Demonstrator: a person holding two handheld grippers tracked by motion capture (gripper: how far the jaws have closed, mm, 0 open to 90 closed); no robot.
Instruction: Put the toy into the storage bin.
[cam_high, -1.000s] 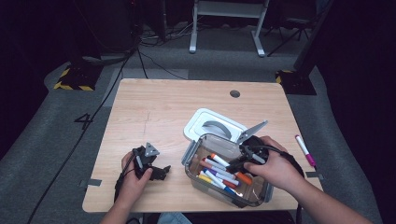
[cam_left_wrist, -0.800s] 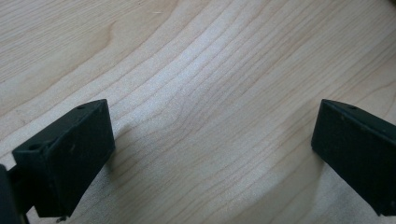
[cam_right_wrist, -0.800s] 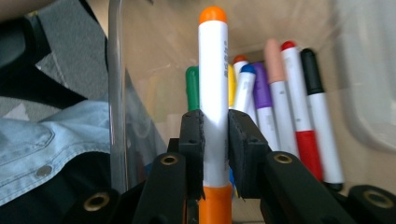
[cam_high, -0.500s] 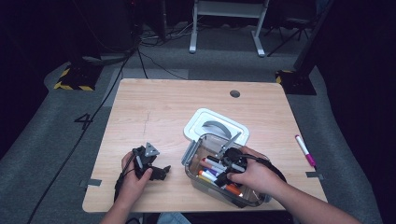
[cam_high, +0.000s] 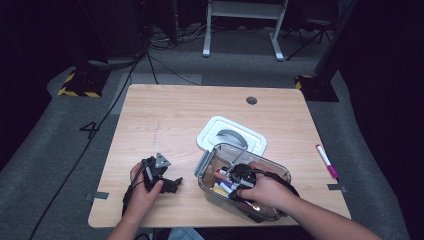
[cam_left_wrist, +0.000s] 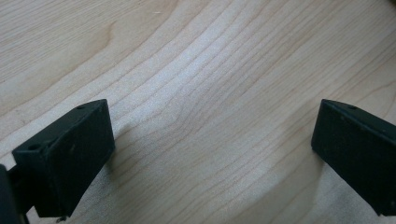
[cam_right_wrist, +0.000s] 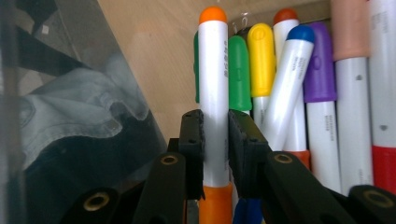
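Reaching down into the clear plastic bin (cam_high: 280, 172) near the worktop's (cam_high: 170, 115) near right corner, the right tool (cam_high: 235, 176) clamps an orange-capped marker (cam_right_wrist: 214, 93) between its jaws, held lengthwise just beside the bin's transparent side wall. Other markers lie packed against it on the other side: green (cam_right_wrist: 239, 70), yellow (cam_right_wrist: 262, 56), blue-capped (cam_right_wrist: 287, 84) and purple (cam_right_wrist: 320, 65), so there is little spare room inside the bin. The bin's white lid (cam_high: 231, 136) lies flat just behind it, toward the middle of the worktop. A pink marker (cam_high: 326, 161) rests alone at the right edge. The left tool (cam_high: 172, 184) sits near the near left corner with its jaws spread wide over bare wood, nothing between them. The far half of the worktop is open, apart from a small round hole (cam_high: 251, 100) near the far edge.
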